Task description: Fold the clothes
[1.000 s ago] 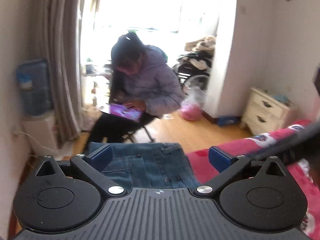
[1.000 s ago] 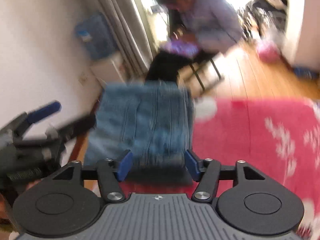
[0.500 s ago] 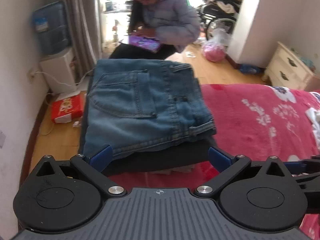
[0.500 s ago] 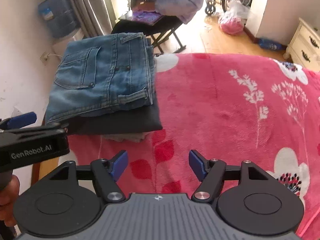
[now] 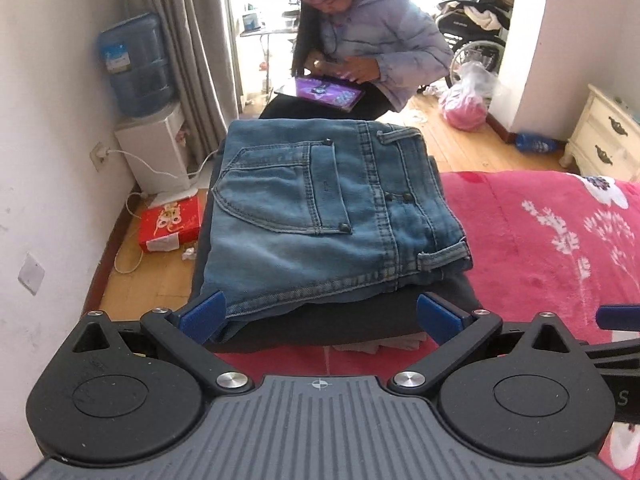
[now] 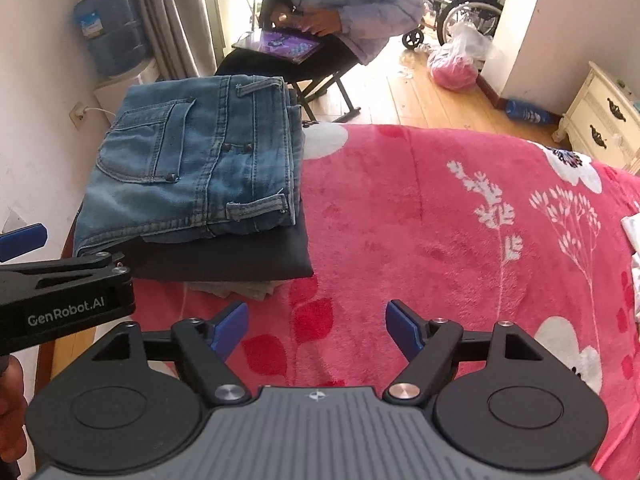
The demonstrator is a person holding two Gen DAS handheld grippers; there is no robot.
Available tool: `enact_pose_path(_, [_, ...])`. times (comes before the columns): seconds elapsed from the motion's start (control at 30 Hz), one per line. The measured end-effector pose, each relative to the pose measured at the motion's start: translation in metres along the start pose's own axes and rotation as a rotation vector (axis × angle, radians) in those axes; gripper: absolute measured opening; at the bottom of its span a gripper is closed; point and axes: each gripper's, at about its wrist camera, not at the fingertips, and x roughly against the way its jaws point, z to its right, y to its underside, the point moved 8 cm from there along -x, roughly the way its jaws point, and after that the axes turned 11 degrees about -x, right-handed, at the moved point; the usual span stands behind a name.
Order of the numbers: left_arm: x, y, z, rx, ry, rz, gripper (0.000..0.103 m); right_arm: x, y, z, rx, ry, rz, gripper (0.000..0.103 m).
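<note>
Two grippers are in view, both spread wide and holding nothing. The folded jeans (image 5: 328,208) lie on top of a dark folded garment (image 6: 224,258), which rests at the left edge of the bed with the pink floral blanket (image 6: 440,220). The jeans' long axis runs away from the grippers toward the seated person (image 5: 368,40); the back pocket faces up and the belt-loop edge faces the blanket. The left gripper (image 5: 320,316) hovers at the stack's near edge; the right gripper (image 6: 316,328) hovers over the blanket beside the stack.
</note>
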Motion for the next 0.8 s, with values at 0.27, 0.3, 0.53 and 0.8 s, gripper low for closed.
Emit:
enact_pose_path(0.27, [0.0000,0.0010,0.0025,-0.025,-0.014,0.002,0.103,-0.0036,0.0033,-0.0010,0.005,-0.009,-0.017,0.080])
enact_pose_path(0.3, [0.0005,0.0010,0.0025,-0.027,-0.017,0.004,0.103,-0.0036,0.0034,-0.0005,0.002,-0.009,-0.018,0.080])
enact_pose_path(0.53, [0.0027,0.0019,-0.0002,-0.024,-0.036,0.012,0.103,-0.0034,0.0050,-0.0023,0.010,-0.016,-0.029,0.081])
enact_pose_path(0.8, [0.0026,0.0022,-0.0043,-0.014,-0.045,0.017,0.103,-0.0043,0.0076,-0.0083,0.051,-0.013,-0.033,0.082])
